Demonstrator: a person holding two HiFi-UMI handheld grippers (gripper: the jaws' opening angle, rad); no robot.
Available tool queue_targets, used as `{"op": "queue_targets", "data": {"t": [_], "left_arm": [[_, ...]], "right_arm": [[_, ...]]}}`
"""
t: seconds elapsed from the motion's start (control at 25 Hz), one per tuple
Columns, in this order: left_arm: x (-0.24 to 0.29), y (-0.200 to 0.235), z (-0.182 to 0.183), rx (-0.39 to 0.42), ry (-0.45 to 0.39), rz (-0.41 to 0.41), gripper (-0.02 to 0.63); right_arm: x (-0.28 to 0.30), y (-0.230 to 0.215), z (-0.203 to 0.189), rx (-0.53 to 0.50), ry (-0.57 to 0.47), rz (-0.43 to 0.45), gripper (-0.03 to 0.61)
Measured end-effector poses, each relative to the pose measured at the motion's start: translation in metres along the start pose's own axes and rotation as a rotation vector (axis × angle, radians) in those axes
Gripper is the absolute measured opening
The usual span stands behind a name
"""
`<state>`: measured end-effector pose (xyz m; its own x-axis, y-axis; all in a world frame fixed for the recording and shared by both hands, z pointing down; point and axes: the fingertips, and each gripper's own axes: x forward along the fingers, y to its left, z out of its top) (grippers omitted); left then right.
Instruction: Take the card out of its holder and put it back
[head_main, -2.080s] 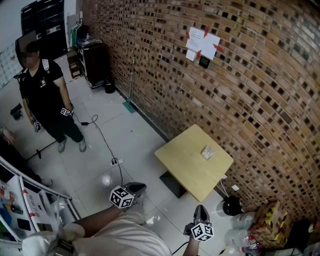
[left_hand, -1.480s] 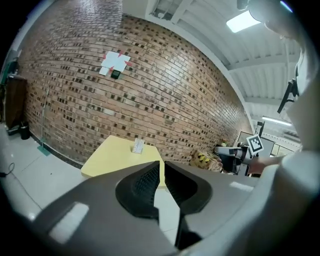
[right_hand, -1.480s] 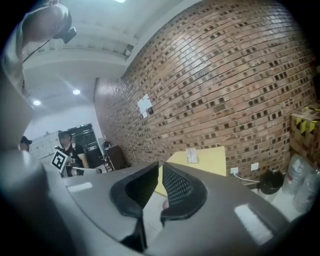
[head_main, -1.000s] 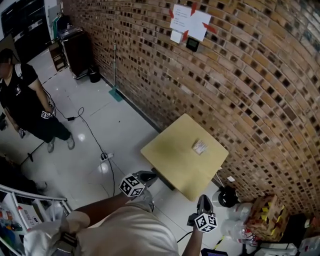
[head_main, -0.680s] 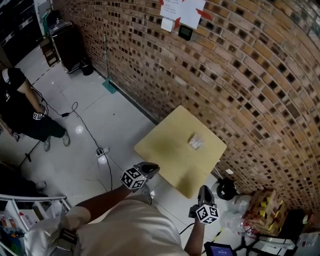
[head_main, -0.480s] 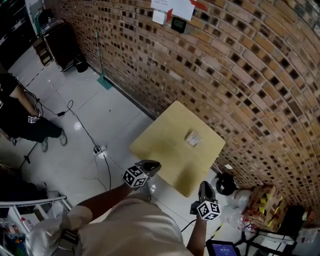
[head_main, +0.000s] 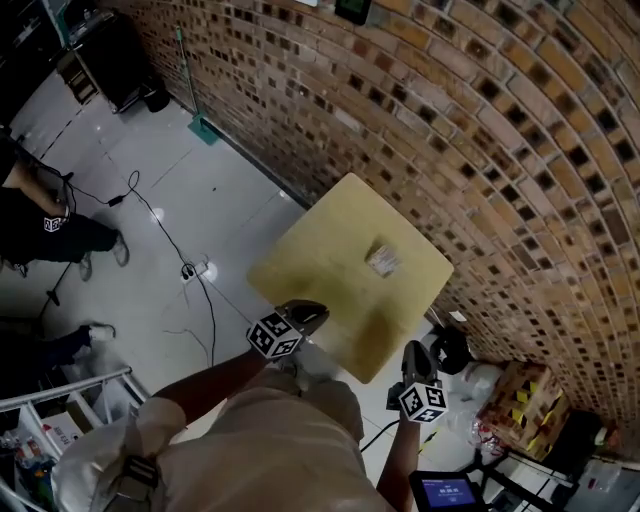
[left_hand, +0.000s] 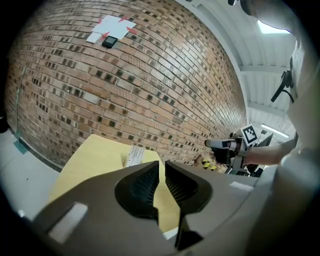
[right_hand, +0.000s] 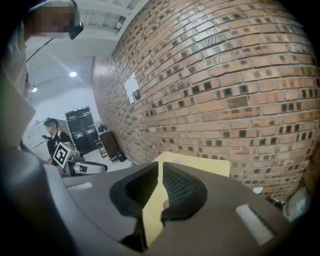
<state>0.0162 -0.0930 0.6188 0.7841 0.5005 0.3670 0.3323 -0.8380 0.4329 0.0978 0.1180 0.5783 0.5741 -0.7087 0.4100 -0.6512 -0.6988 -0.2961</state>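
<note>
The card holder, a small pale case with print on it, lies on the square yellow table towards the brick-wall side. It also shows in the left gripper view as the card holder. My left gripper hovers at the table's near edge. My right gripper is off the near right corner. Both are well short of the holder. In their own views the left gripper and the right gripper have jaws almost together, with nothing between them.
A brick wall runs behind the table. A black round object and a striped box sit on the floor at the right. A cable with a power strip lies on the white floor, and a person stands far left.
Both grippers have moved forward to the table's near edge. The table and holder look larger and closer. The standing person has slid towards the left edge of the head view.
</note>
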Motion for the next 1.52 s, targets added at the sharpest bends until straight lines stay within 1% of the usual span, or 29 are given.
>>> {"op": "queue_targets", "data": {"t": [0.16, 0.28, 0.44, 0.6, 0.72, 0.84, 0.92, 1.08, 1.16, 1.28, 1.52], "left_arm": [[0.011, -0.001, -0.001, -0.018, 0.021, 0.026, 0.058], [0.022, 0.002, -0.002, -0.031, 0.024, 0.074, 0.060], [0.042, 0.005, -0.003, -0.049, 0.032, 0.184, 0.061], [0.056, -0.007, -0.008, -0.121, 0.024, 0.321, 0.061], [0.077, -0.009, -0.007, -0.150, 0.010, 0.382, 0.063], [0.102, -0.005, 0.000, -0.154, -0.005, 0.419, 0.066], [0.112, -0.004, -0.002, -0.173, -0.002, 0.449, 0.069], [0.118, -0.001, -0.004, -0.203, -0.004, 0.497, 0.075], [0.117, 0.003, 0.002, -0.202, -0.027, 0.513, 0.080], [0.115, 0.004, 0.019, -0.201, -0.066, 0.523, 0.080], [0.110, 0.005, 0.026, -0.199, -0.056, 0.528, 0.080]], "right_arm": [[0.021, -0.020, 0.003, -0.004, 0.030, 0.039, 0.025], [0.048, -0.037, 0.006, -0.018, 0.055, 0.096, 0.028], [0.088, -0.059, 0.011, -0.045, 0.113, 0.203, 0.032], [0.119, -0.070, 0.017, -0.125, 0.185, 0.329, 0.040], [0.149, -0.084, 0.021, -0.171, 0.216, 0.380, 0.046], [0.170, -0.095, 0.028, -0.198, 0.231, 0.413, 0.048], [0.177, -0.098, 0.026, -0.213, 0.254, 0.436, 0.049], [0.190, -0.100, 0.016, -0.228, 0.296, 0.464, 0.060], [0.198, -0.100, 0.012, -0.247, 0.314, 0.475, 0.066], [0.214, -0.101, 0.004, -0.274, 0.338, 0.480, 0.072], [0.248, -0.098, -0.015, -0.343, 0.401, 0.510, 0.083]]}}
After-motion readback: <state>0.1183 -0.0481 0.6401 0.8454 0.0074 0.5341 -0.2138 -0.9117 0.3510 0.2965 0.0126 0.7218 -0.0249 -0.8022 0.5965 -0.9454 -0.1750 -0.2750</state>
